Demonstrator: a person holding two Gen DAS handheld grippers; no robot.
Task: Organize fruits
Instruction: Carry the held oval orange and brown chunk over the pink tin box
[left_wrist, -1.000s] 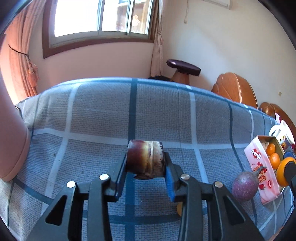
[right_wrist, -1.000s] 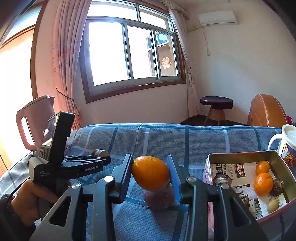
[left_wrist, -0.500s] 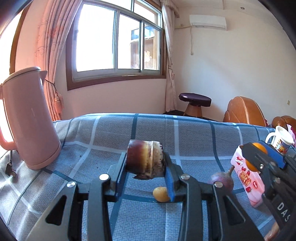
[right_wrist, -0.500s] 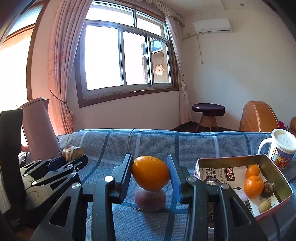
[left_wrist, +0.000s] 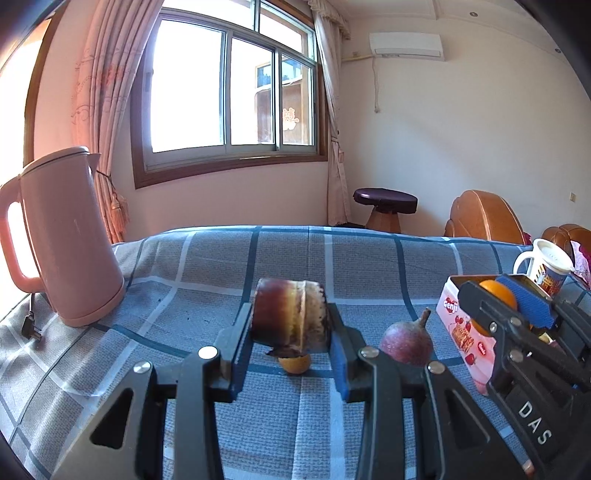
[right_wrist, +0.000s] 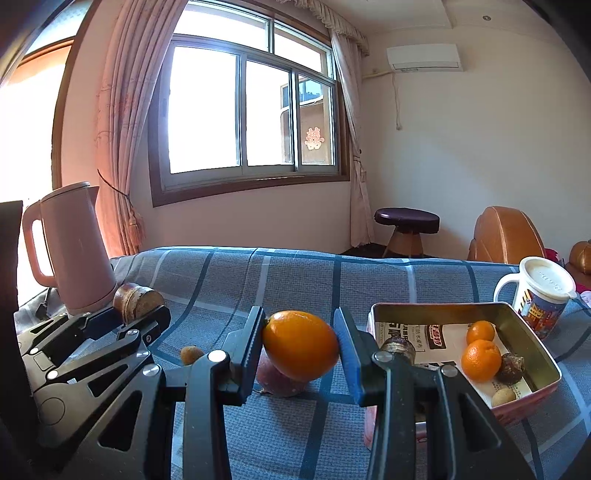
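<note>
The left hand-held gripper (left_wrist: 290, 343) is clenched on a dark brown, ringed fruit (left_wrist: 290, 319) at frame centre, which hides most of a small orange fruit (left_wrist: 294, 363) on the checked cloth (left_wrist: 221, 266). The right hand-held gripper (right_wrist: 301, 349) grasps an orange (right_wrist: 300, 345), covering much of a purple fruit (right_wrist: 275, 376). At lower right, the tin box (right_wrist: 532, 336) holds more fruit, its near corner hidden.

We see a dark maroon, barrel-shaped fruit (left_wrist: 290, 319) with a pale band and speckled end held off the checked blue cloth. A smooth oval orange fruit (right_wrist: 300, 345) is also held aloft. On the cloth lie a purple stemmed passion fruit (left_wrist: 405, 343) and a small yellow-orange fruit (left_wrist: 294, 363). The pink rectangular tin (right_wrist: 532, 339) holds two small oranges (right_wrist: 480, 358) and other small fruits.
</note>
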